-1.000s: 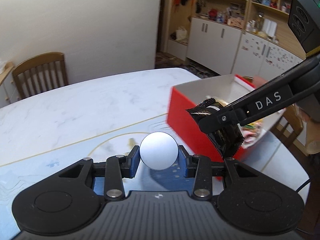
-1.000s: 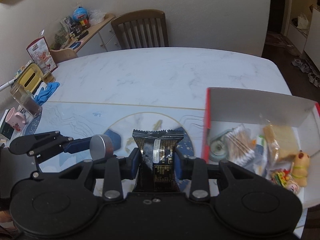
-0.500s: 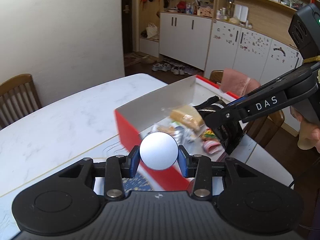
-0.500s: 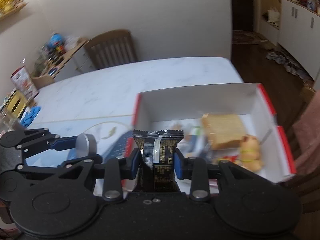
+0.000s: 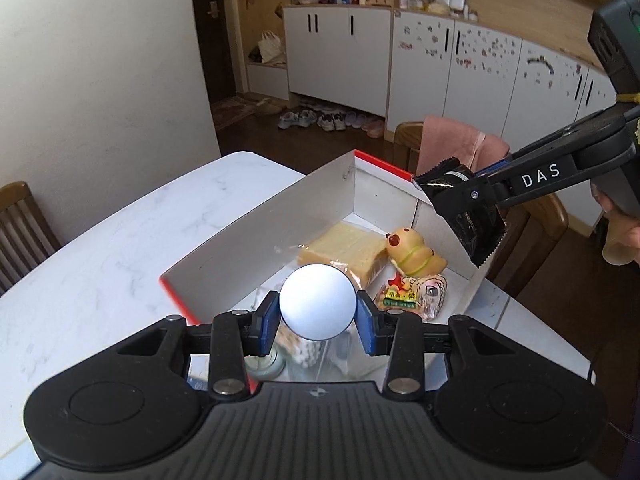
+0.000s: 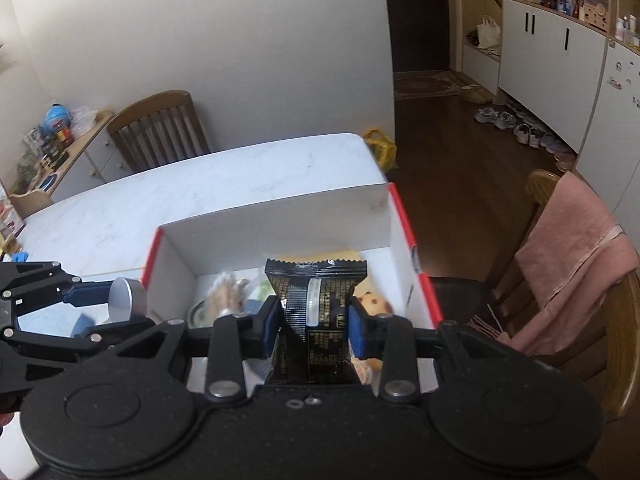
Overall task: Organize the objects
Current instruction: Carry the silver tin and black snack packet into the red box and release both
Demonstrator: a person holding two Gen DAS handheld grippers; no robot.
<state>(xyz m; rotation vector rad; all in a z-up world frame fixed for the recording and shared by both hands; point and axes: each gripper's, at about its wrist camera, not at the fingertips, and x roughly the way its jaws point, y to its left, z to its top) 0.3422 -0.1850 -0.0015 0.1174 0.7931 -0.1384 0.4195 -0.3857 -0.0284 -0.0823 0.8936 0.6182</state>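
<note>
Left gripper clamping a round silver metal tin, right gripper pinching an upright black foil snack packet; both poised above the red-rimmed white cardboard box (already part-filled), directly below the fingers.

Soft, even indoor light fills both views. The worktop is bright and pale, the doorway at upper centre dim. Fisheye bends the edges; the right wrist view is slightly blurred, its corners vignetted.
</note>
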